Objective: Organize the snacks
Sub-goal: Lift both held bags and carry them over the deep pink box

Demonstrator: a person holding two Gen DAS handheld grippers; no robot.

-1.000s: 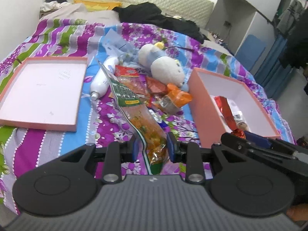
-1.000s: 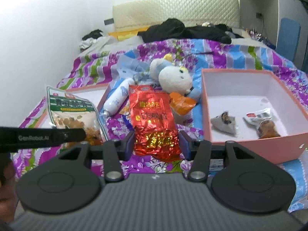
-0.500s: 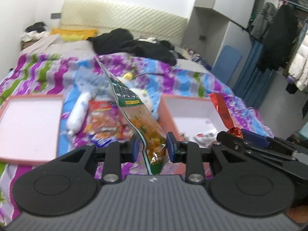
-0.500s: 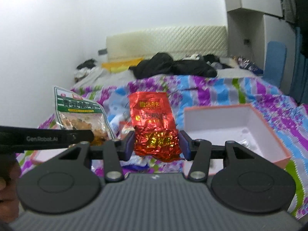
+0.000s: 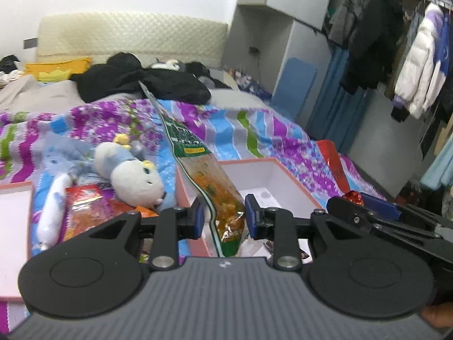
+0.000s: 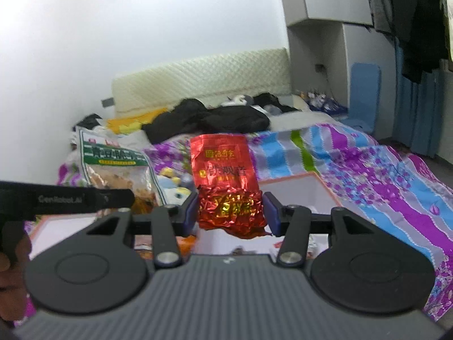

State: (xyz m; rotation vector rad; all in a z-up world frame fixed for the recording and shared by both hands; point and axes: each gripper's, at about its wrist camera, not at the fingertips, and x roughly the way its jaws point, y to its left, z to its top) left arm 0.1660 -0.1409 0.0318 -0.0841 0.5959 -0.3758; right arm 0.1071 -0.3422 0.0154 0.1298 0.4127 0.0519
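My left gripper (image 5: 223,216) is shut on a long clear snack bag with a green label (image 5: 209,175), held edge-on above the near wall of the pink box (image 5: 286,175). From the right wrist view the same bag (image 6: 113,167) shows its face at the left. My right gripper (image 6: 230,212) is shut on a crinkled red foil tea packet (image 6: 223,178), lifted above the pink box (image 6: 300,187). In the left wrist view that red packet (image 5: 335,164) sticks up at the right beside the right gripper's arm. Small wrapped snacks lie on the box floor, mostly hidden.
A plush toy (image 5: 130,172), a white bottle (image 5: 52,209) and more snack packets (image 5: 85,206) lie on the striped bedspread left of the box. The box lid (image 5: 11,221) rests at the far left. Black clothes (image 5: 141,79) lie near the headboard. Coats hang at right.
Both grippers have risen with their packets and swung right, from over the snack pile to over the pink box. The view now looks more level across the bed. Both grips are unchanged.
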